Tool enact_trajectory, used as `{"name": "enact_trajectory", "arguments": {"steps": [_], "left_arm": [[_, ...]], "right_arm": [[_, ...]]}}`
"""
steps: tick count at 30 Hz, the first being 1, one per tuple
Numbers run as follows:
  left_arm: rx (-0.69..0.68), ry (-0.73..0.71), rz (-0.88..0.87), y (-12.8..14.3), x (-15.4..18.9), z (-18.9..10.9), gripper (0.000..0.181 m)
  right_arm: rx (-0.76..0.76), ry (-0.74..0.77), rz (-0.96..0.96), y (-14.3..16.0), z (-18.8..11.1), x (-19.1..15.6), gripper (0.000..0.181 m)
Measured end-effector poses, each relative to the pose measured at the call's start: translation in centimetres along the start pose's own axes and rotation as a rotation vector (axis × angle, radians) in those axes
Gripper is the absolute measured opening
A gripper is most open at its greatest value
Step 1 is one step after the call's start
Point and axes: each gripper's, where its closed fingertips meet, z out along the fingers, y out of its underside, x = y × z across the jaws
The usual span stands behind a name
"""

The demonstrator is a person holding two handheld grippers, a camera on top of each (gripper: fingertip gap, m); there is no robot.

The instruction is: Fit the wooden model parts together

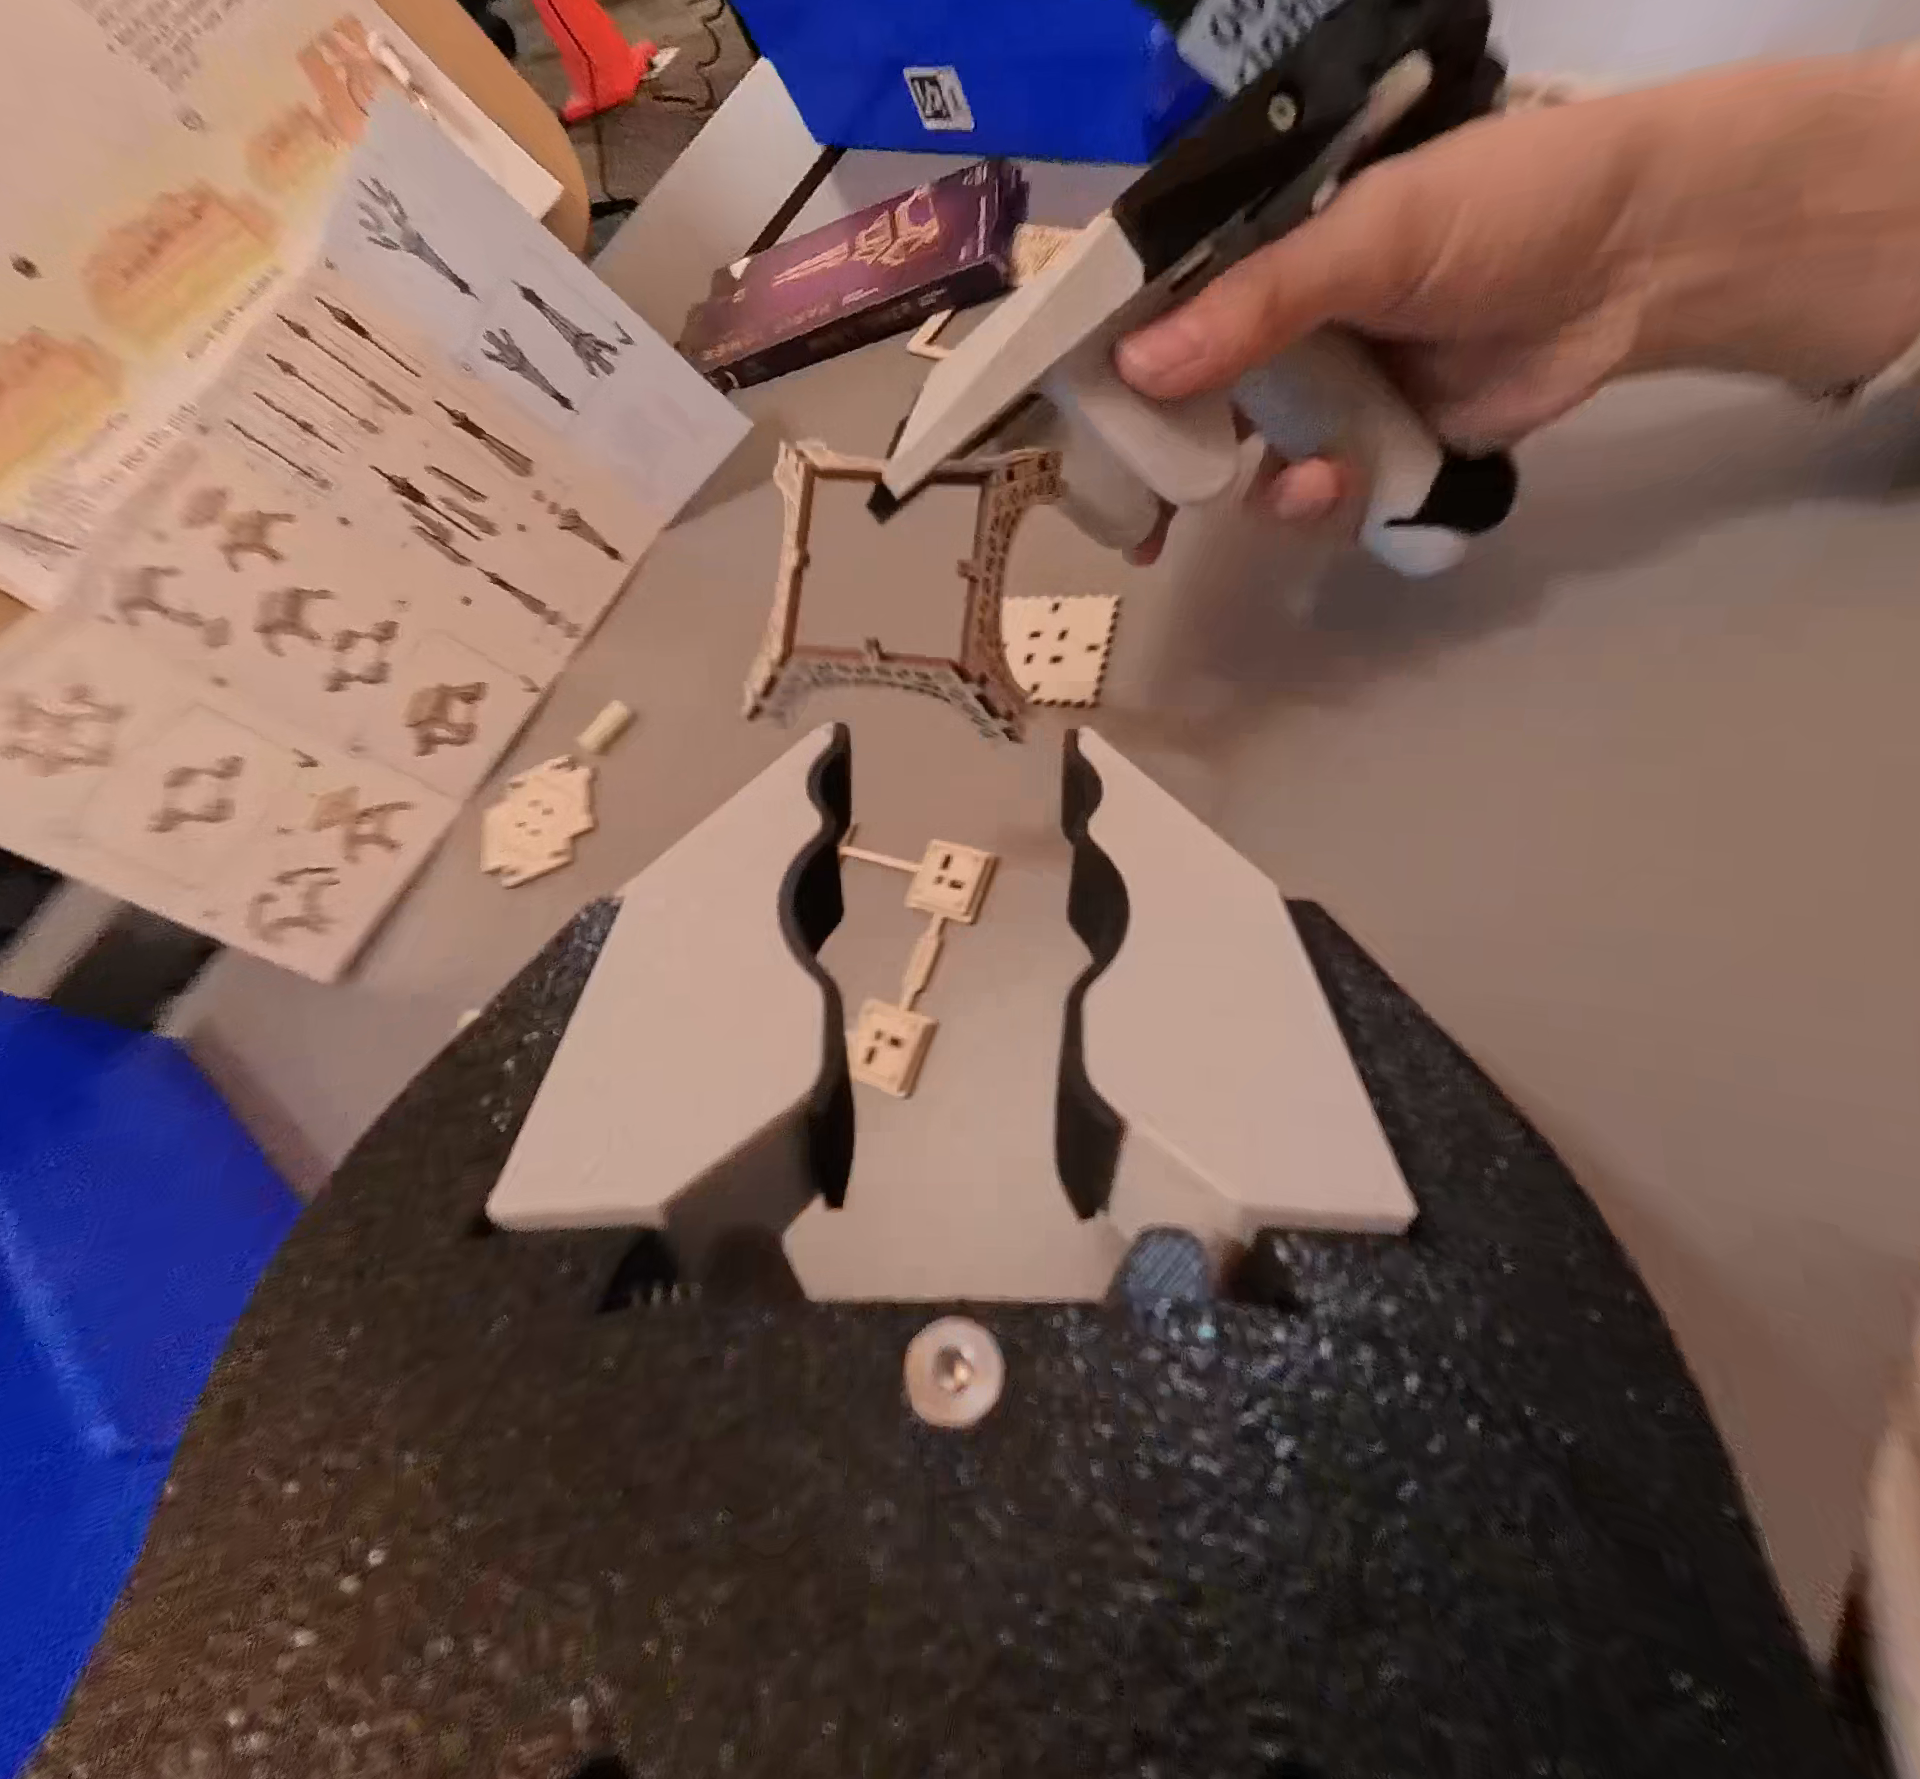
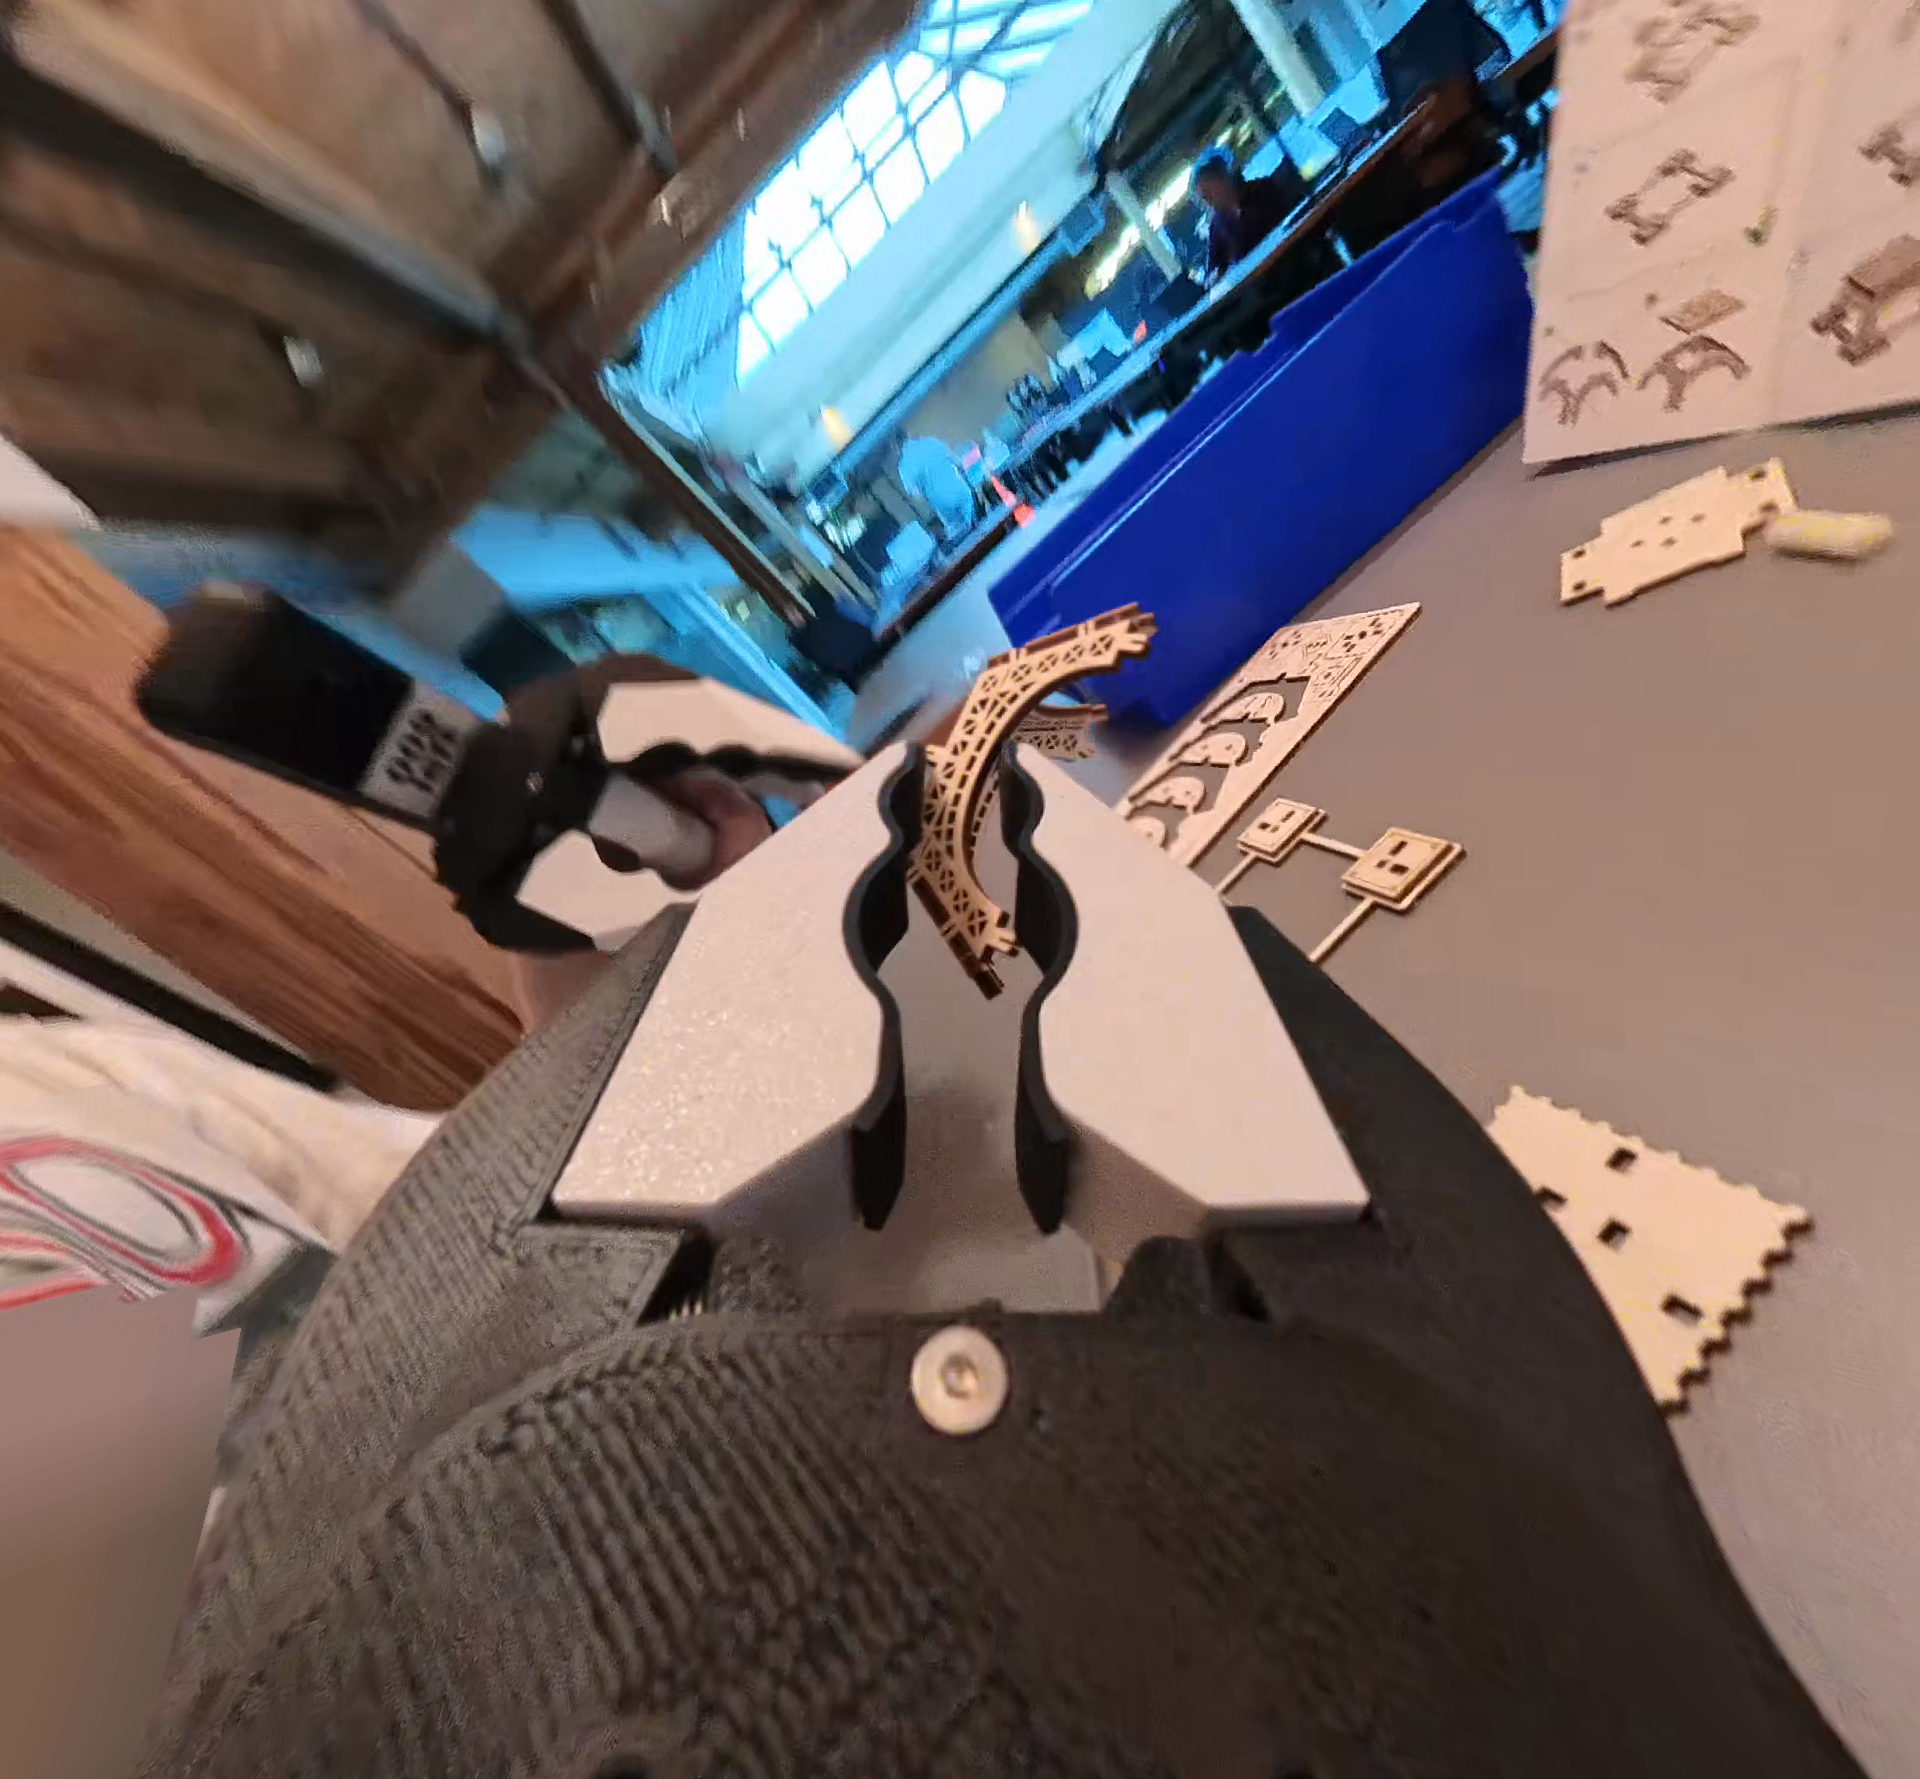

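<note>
- The lattice frame (image 1: 894,586), a square ring of four curved wooden truss pieces, stands on the grey table (image 1: 1455,794) just ahead of the left gripper (image 1: 956,753).
- The left gripper's jaws stand wide apart and hold nothing; between them on the table lies a sprue of two small square plates (image 1: 920,960).
- The right gripper (image 2: 961,773) comes in from the frame's far right side; in the right wrist view one curved truss leg (image 2: 971,794) sits between its jaws, which are narrowed around it. Whether the pads actually pinch the wood I cannot tell.
- A hand (image 1: 1455,275) grips the right gripper's handle.
- Just right of the frame lies a notched square panel (image 1: 1060,651); a stepped flat plate (image 1: 540,820) lies to its left front.
- The open instruction sheet (image 1: 312,534) crowds the left side; a dark box (image 1: 862,275) and a blue bin (image 1: 935,15) stand behind.
- To the right the table is bare.
</note>
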Motion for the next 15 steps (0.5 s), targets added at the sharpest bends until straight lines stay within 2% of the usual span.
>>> {"name": "enact_trajectory", "arguments": {"steps": [3, 7, 10, 15], "left_arm": [[0.028, 0.08, -0.188, 0.2, 0.4, 0.8, 0.036], [0.038, 0.154, -0.384, 0.8, 0.8, 2.2, 0.044], [0.122, 0.159, -0.434, -0.2, 0.6, 2.4, 0.034], [0.168, 0.126, -0.425, -1.0, 0.4, 2.4, 0.027]], "right_arm": [[0.107, -0.061, 0.152, -1.3, -0.5, 0.0, 0.012], [0.167, -0.152, 0.301, -1.7, -0.5, -0.5, 0.012], [0.18, -0.162, 0.333, -1.7, -0.4, -0.4, 0.012], [0.182, -0.15, 0.338, -1.6, -0.4, -0.2, 0.012]]}}
